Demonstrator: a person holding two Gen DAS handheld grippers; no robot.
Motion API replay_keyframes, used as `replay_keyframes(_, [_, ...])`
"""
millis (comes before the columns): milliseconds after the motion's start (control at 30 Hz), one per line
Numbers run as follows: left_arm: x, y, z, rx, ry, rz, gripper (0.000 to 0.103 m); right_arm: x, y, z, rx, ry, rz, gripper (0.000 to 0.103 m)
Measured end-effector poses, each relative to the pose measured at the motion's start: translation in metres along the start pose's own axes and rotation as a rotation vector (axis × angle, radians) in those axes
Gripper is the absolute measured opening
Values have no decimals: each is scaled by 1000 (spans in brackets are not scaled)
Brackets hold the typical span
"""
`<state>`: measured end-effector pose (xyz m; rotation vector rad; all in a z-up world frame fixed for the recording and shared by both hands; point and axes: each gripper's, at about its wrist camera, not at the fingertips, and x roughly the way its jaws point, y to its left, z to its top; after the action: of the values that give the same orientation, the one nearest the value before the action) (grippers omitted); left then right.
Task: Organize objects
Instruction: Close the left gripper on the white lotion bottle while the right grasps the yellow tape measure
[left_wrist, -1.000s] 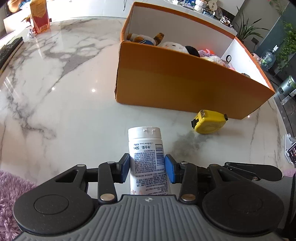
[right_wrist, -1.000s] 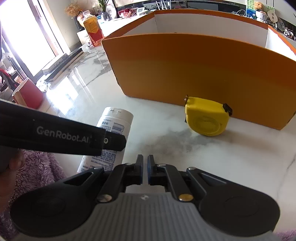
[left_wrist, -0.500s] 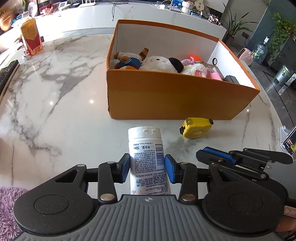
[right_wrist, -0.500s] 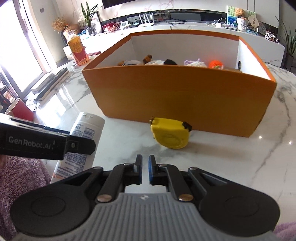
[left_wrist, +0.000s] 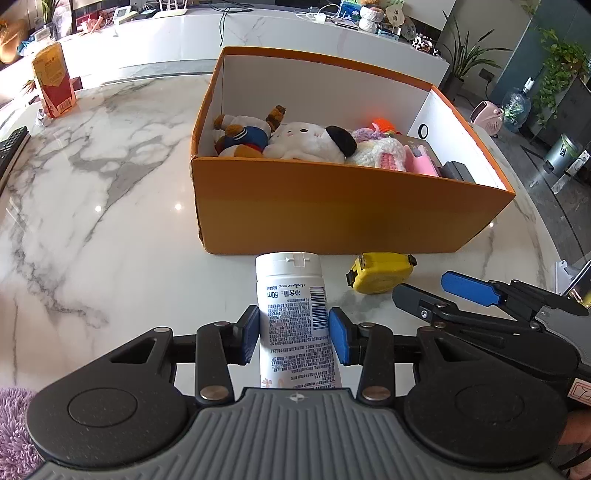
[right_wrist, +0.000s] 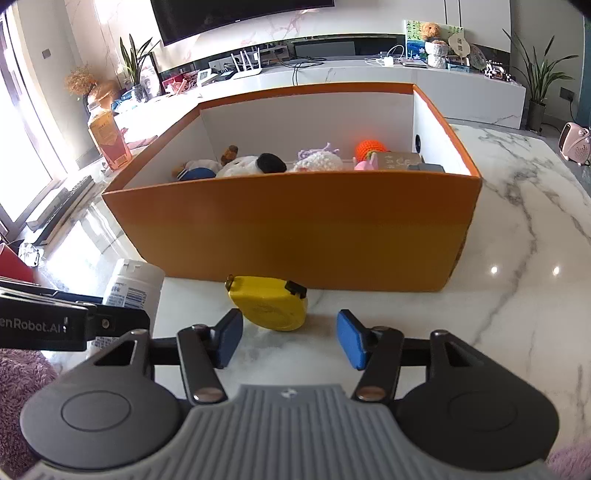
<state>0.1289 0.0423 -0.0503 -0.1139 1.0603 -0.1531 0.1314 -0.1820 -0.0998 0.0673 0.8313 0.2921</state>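
Right claw gapes wide and empty, with the yellow tape dead ahead on the marble, just past its fingertips and slightly left of centre — touching neither pad. Tape stands on edge, near the orange box. Left claw is clamped on the white tube — so the right is nearer.

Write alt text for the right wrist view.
The open right gripper faces a yellow tape measure lying on the marble table before an orange box of plush toys. The left gripper holds a white bottle.
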Motion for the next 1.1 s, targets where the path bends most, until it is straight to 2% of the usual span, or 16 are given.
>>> replay_keyframes(233, [7,8,6,-14,5,3,47,20,7,12,-46,-2,-3,61])
replay_keyframes(333, [9,11,9,-19,5,-3,47,30,6,17,-54,11,13,66])
replay_keyframes(500, [13,13,13,-23,7,-8,47,44,8,20,-66,19,43,64])
replay_keyframes(533, [14,14,13,-24,8,-7,47,46,9,19,-68,22,54,63])
replay_keyframes(633, [16,16,15,-30,11,-7,47,51,12,18,-83,33,66,49])
replay_keyframes(733, [17,17,15,-34,14,-6,47,50,15,16,-101,28,74,43])
replay_keyframes(800, [17,17,15,-33,14,-7,47,48,16,15,-114,16,74,28])
replay_keyframes(833, [16,17,15,-32,12,-8,47,48,17,15,-122,17,68,24])
replay_keyframes(1100, [3,13,13,-17,-5,-24,47,34,19,11,-136,6,58,21])
